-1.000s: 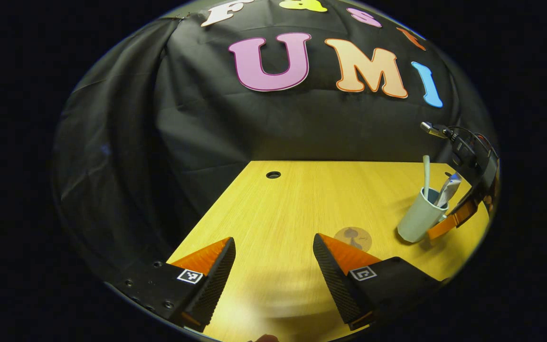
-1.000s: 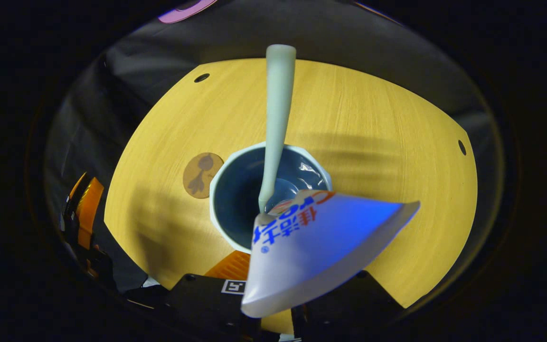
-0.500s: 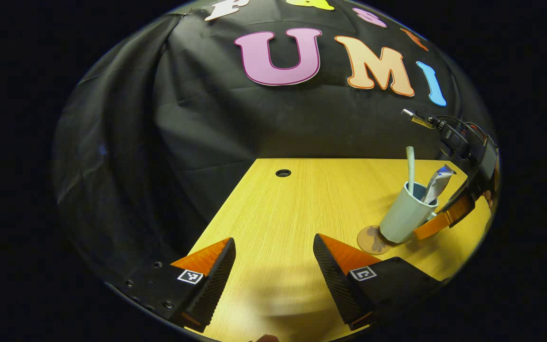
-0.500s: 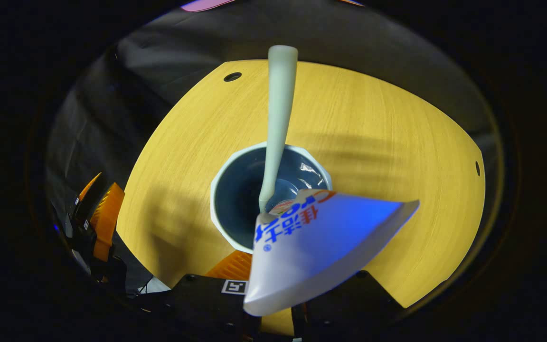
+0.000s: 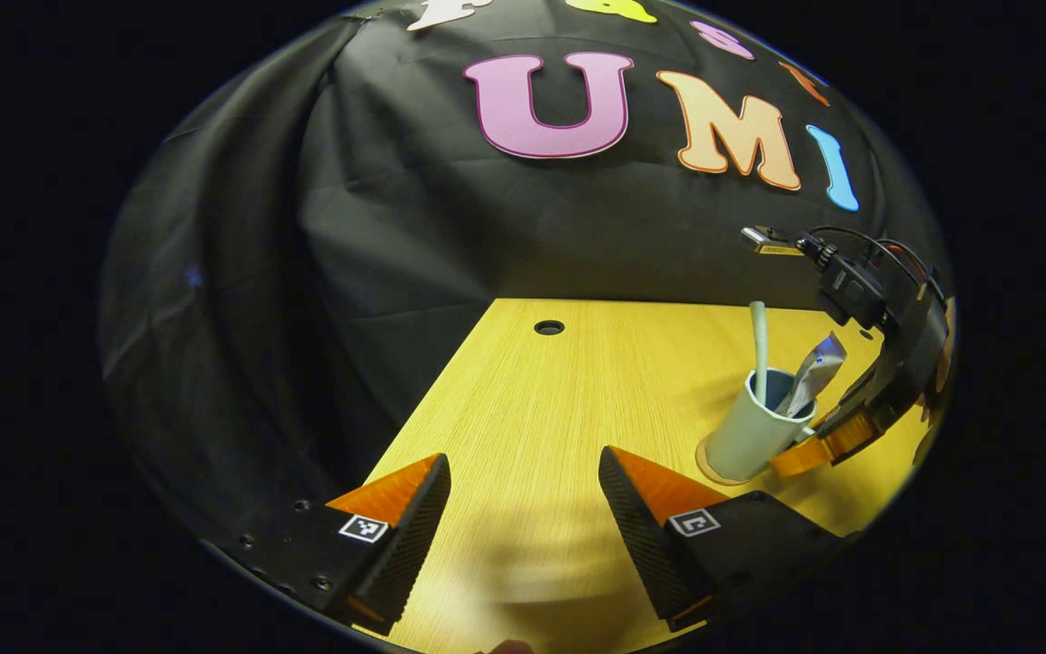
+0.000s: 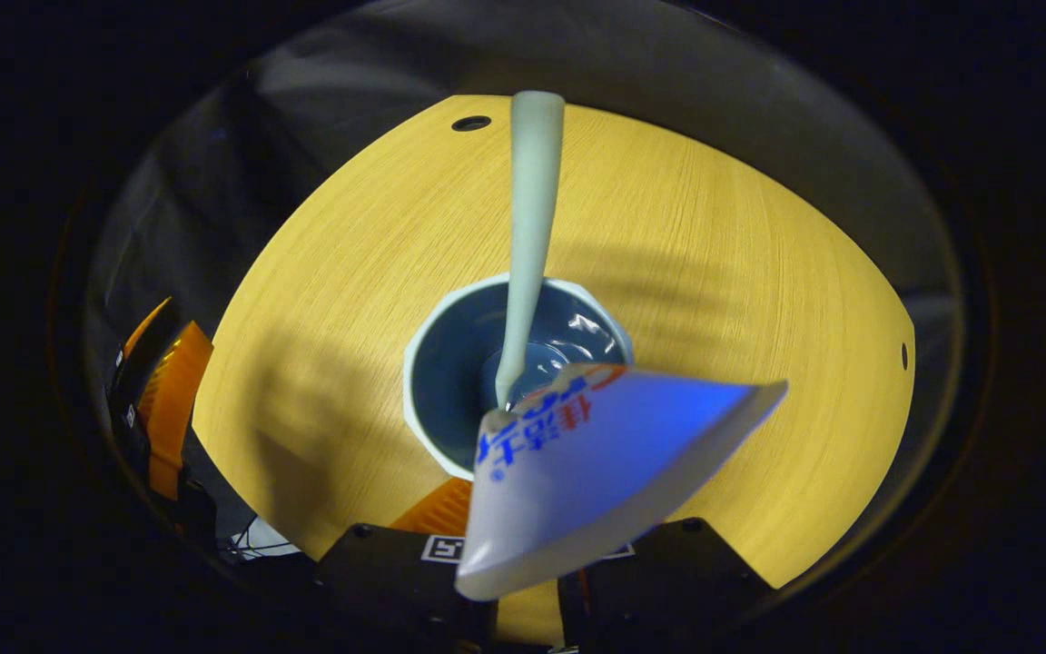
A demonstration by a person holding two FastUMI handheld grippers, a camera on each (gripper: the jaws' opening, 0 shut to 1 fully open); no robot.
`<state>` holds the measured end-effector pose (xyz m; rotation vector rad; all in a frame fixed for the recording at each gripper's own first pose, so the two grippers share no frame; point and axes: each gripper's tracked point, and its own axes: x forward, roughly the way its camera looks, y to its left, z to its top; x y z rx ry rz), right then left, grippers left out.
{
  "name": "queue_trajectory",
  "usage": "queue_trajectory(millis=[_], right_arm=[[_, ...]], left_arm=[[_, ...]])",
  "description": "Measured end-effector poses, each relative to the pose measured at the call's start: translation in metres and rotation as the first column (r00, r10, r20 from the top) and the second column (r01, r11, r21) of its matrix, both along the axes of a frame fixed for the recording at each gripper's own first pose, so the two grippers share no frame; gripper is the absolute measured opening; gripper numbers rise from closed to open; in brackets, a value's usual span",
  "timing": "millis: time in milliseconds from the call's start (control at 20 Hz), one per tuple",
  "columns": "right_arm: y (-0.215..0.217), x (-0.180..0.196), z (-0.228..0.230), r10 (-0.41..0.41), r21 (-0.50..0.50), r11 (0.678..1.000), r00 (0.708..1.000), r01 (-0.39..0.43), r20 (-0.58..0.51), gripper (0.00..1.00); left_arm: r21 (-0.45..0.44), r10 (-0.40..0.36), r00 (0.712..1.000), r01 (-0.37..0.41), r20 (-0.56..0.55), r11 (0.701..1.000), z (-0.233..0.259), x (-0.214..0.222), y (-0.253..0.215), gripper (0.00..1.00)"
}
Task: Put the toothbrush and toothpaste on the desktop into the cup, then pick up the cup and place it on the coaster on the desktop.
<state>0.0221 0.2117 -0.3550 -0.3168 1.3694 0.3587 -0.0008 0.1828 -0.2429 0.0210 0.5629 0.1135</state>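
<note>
My right claw [image 5: 804, 445] holds the pale blue-grey faceted cup [image 5: 753, 429] low on its wall, one finger [image 6: 437, 507] showing at six o'clock under the rim, the other hidden behind the white toothpaste tube with blue and red print [image 6: 596, 454], so I judge the grip closed on the cup but cannot see both contacts. In the left gripper view the cup stands on the round brown cork coaster [image 5: 705, 470], a sliver of which peeks out at its seven o'clock side; whether the base sits flat or hovers I cannot tell. The pale green toothbrush [image 6: 527, 236] leans toward twelve o'clock and the tube toward four, both tall and top-heavy. The risk, as I judge it, is tipping: if I open while the base is half off the coaster edge, or drag a finger along the wall as I back out, the cup could rock and spill its load. My left claw [image 5: 523, 527] hangs wide open and empty over the yellow wooden desktop [image 5: 577, 391], well apart from the cup at its two o'clock. Open board lies toward eleven; the table's right edge is near, behind my right claw.
</note>
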Motion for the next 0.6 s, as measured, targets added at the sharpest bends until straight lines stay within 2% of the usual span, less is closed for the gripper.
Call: queue_trajectory(millis=[150, 300, 400, 450, 500, 600], right_arm=[[0.007, -0.002, 0.014, 0.009, 0.038, 0.999, 1.000, -0.010, 0.021, 0.37], [0.004, -0.003, 0.024, 0.043, 0.064, 0.997, 0.996, -0.048, 0.078, 1.00], [-0.011, -0.004, 0.029, 0.061, 0.067, 0.995, 0.989, -0.070, 0.134, 0.97], [-0.020, -0.006, 0.035, 0.059, 0.076, 0.995, 0.985, -0.072, 0.163, 1.00], [-0.033, -0.007, 0.039, 0.048, 0.083, 0.994, 0.981, -0.065, 0.189, 0.98], [-0.062, -0.010, 0.047, 0.005, 0.103, 0.994, 0.975, -0.028, 0.221, 1.00]], left_arm=[[-0.024, -0.014, 1.000, 0.014, 0.003, 1.000, 0.002, 0.001, -0.010, 0.95], [-0.021, -0.014, 1.000, 0.015, 0.024, 1.000, 0.011, 0.006, -0.024, 0.96], [-0.034, -0.018, 0.999, 0.019, 0.036, 0.999, 0.018, 0.006, -0.042, 0.95], [-0.050, -0.023, 0.999, 0.025, 0.037, 0.998, 0.021, 0.007, -0.055, 0.95], [-0.062, -0.032, 0.999, 0.034, 0.034, 0.998, 0.021, 0.006, -0.069, 0.95], [-0.059, -0.054, 0.998, 0.056, 0.033, 0.997, 0.028, 0.004, -0.098, 0.95]])
